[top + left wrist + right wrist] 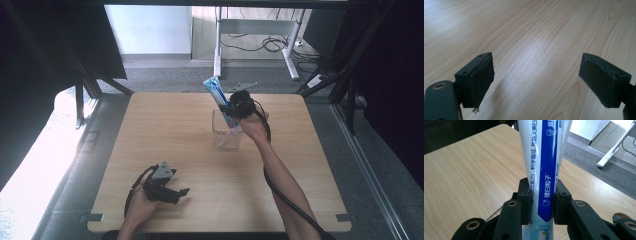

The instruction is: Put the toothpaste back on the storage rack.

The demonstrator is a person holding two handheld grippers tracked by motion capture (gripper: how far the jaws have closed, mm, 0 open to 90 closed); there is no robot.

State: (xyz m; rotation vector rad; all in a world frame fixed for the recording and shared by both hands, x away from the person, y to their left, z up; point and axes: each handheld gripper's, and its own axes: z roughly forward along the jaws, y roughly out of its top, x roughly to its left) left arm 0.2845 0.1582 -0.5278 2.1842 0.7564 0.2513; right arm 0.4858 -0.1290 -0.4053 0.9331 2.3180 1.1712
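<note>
A blue and white toothpaste tube [218,93] stands tilted over a clear glass cup [226,134] near the middle of the wooden table [150,125], its lower end inside the cup. My right gripper [231,111] is shut on the tube just above the cup's rim. In the right gripper view both black pads [525,202] press on the tube [544,170] from either side. My left gripper [183,194] rests near the table's front edge, held in a hand. Its jaws stand wide apart over bare wood, with nothing between the pads [482,82].
A cable [280,195] trails from the right gripper along the forearm to the front edge. Beyond the table's far edge lie grey floor, a white desk frame [218,50] and loose cords. Dark frame bars stand at both sides.
</note>
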